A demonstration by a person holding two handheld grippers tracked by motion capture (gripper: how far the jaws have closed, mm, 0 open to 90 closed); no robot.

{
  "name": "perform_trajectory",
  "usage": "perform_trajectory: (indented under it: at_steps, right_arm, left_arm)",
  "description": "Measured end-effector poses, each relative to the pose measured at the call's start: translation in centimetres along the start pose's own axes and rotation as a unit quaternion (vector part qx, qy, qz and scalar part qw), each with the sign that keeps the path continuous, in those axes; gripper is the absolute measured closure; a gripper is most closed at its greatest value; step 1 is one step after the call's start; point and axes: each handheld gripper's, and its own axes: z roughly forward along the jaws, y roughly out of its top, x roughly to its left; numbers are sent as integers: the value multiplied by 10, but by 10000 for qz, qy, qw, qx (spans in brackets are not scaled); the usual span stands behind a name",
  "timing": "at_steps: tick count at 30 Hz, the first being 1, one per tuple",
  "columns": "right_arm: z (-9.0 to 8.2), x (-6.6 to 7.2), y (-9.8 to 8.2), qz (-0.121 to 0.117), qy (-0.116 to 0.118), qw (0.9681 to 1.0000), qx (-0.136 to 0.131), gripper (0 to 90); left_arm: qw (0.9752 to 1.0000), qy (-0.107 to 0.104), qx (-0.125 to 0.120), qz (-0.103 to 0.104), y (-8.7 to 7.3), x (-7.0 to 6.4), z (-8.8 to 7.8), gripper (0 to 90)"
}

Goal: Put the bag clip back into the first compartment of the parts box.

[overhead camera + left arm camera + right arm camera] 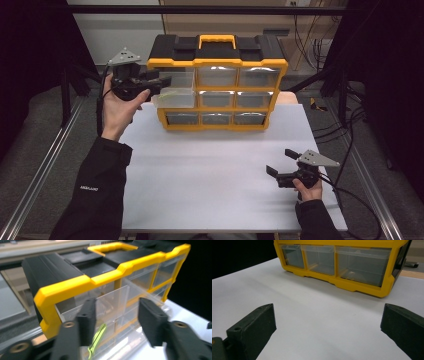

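Left gripper view: fingers (86, 320) of the left gripper (117, 322) standing apart, gripping nothing, straddling the clear drawer (110, 302) pulled out of the organizer (75, 283) at its top left; green item (96, 340) lying inside. Right gripper (281, 165) resting wide open, empty, on the near right counter (210, 170). Drawer seemingly open already; pushing it shut likely remaining.
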Motion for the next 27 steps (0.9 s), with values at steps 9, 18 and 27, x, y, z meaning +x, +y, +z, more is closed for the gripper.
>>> perform_trajectory:
  at_steps: [9,18,27]
  right_arm:
    - [0,0,0,13,0,10000,7,4]
    - [1,0,0,-20,-17,10000,12,4]
    - [1,0,-1,-18,1,10000,0,4]
  left_arm:
    - [9986,-271,-438,74,-20,-4,-36,236]
    - [9979,-418,-502,25,-63,-7,-54,88]
    - [9966,-527,-616,-118,-121,-9,-56,1]
